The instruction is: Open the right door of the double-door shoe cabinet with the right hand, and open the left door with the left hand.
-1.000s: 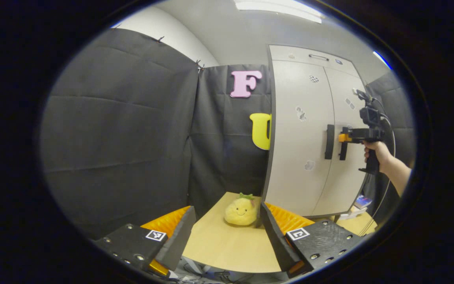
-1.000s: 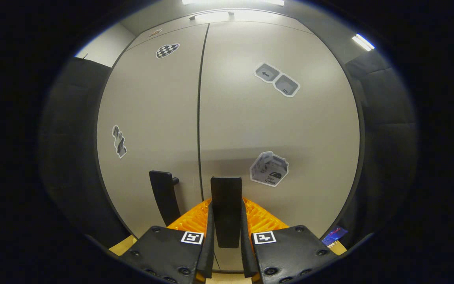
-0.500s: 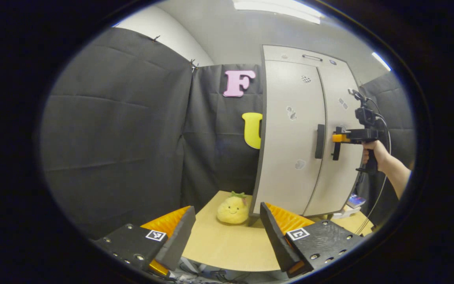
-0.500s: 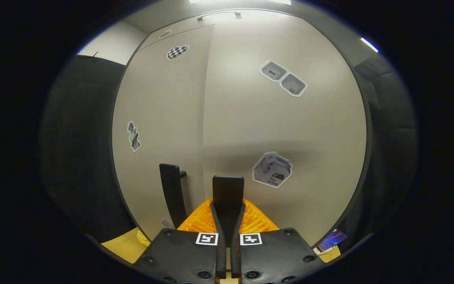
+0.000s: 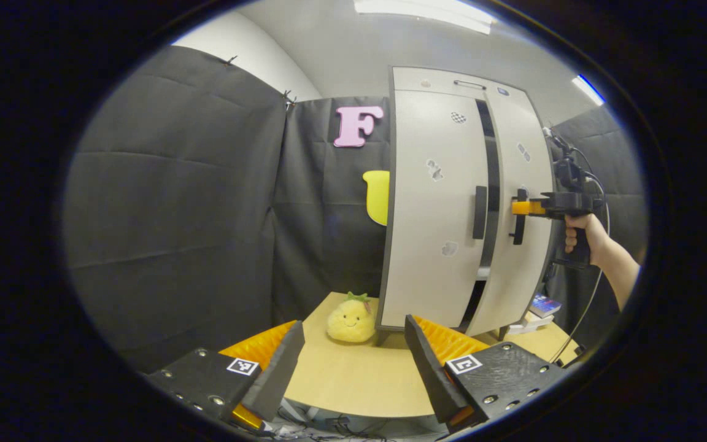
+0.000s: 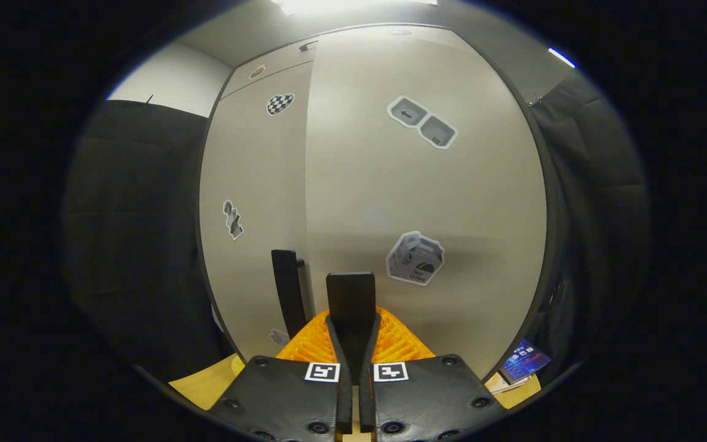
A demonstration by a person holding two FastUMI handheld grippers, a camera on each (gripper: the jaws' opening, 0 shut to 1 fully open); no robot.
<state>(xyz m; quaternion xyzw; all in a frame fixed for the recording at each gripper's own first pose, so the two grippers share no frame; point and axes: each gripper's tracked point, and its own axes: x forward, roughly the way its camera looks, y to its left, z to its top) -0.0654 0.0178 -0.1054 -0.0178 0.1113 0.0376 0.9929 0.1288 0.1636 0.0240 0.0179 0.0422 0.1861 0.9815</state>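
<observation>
The pale double-door shoe cabinet [image 5: 433, 153] stands on a wooden table [image 5: 353, 383]. Its right door [image 6: 421, 190] hangs slightly ajar, with a dark gap [image 5: 488, 178] between it and the closed left door [image 6: 255, 202]. My right gripper [image 6: 353, 320] is shut on the right door's black vertical handle [image 6: 350, 291]. In the left gripper view that right gripper [image 5: 518, 207] and the hand holding it sit at the same handle [image 5: 518, 221]. The left door's handle [image 5: 480, 212] is free. My left gripper [image 5: 353, 359] stays open low over the table, well short of the cabinet.
A yellow plush toy [image 5: 350, 319] sits on the table at the cabinet's left front corner. A blue booklet [image 6: 524, 359] and papers lie by the cabinet's right foot. A cable [image 5: 593, 301] hangs from the right gripper. Black cloth walls close off the left and back.
My right gripper's fingers closed on the right handle, then drew the right door out so a gap opened. The left gripper's view swung, shifting the cabinet leftwards in it.
</observation>
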